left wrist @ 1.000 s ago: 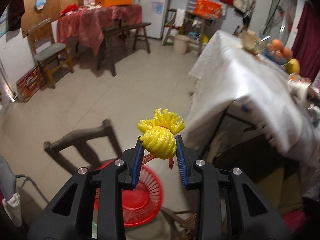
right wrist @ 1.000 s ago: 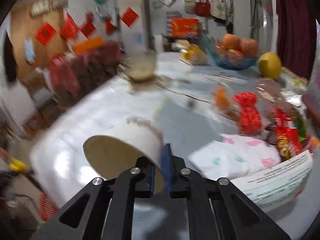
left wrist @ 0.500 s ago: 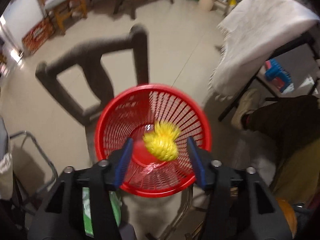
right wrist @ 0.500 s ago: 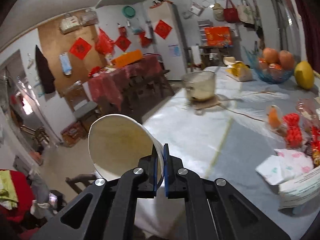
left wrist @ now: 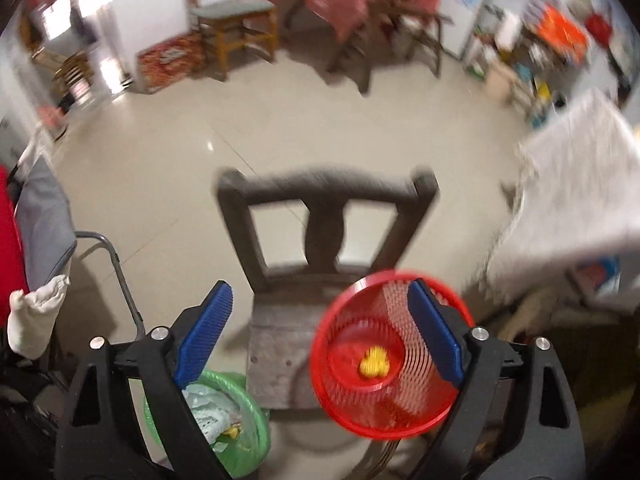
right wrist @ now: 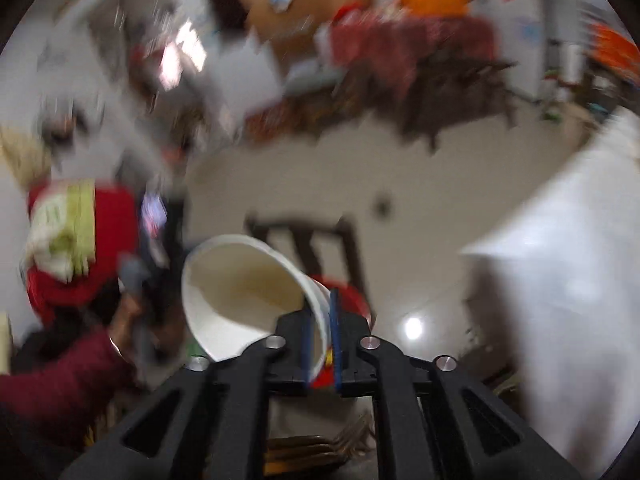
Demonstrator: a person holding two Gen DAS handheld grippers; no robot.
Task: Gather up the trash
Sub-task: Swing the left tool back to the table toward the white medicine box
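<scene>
1. Since half a second ago, the yellow net (left wrist: 374,365) has been let go by the left gripper (left wrist: 320,328) and now lies at the bottom of the red basket (left wrist: 400,420); a second ago it was clamped between the blue pads.
2. The left gripper's jaws are spread wide with nothing between them; the net lies below, nearer the right-hand pad (left wrist: 434,340), which overlaps the basket's rim.
3. The paper cup (right wrist: 256,292), carried a second ago over the table, is now held over the floor, its wall pinched by the right gripper (right wrist: 320,334), whose jaws are clenched on it with the open mouth turned toward the camera.
4. Part of the red basket is seen just behind the cup in the right wrist view.
5. A green bin (left wrist: 240,432) holding crumpled paper sits left of the basket, beside a dark wooden chair (left wrist: 324,232).
6. A pale tiled floor (left wrist: 160,152) spreads beyond, with a white-clothed table (left wrist: 580,200) at the right and a chair with a grey seat (left wrist: 236,20) farther back; both views are blurred.
</scene>
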